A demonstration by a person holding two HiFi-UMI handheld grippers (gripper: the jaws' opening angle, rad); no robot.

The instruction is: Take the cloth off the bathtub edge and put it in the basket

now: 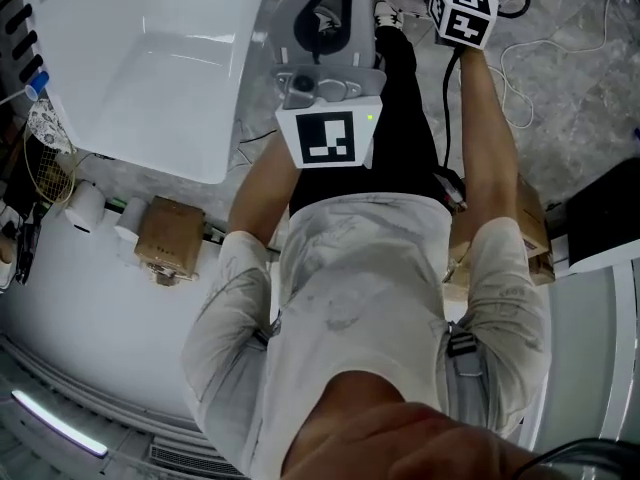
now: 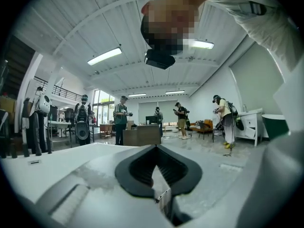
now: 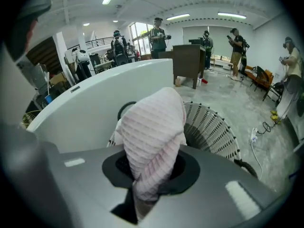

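A pale pink ribbed cloth (image 3: 151,132) stands bunched between the jaws of my right gripper (image 3: 152,172), which is shut on it. Just beyond the cloth is the white slatted basket (image 3: 216,127), its dark inside open to view. To the left curves the white bathtub edge (image 3: 95,101). In the head view the bathtub (image 1: 150,68) lies at the upper left and the right gripper's marker cube (image 1: 463,13) is at the top. My left gripper (image 2: 155,150) points level into the room, shut, with nothing in it. Its grey body (image 1: 320,28) is held in front of the person.
A cardboard box (image 1: 168,233) and paper rolls (image 1: 85,206) sit by the tub's near end. Cables (image 1: 545,58) trail over the grey floor at the right. Several people stand farther off around a wooden cabinet (image 3: 189,61).
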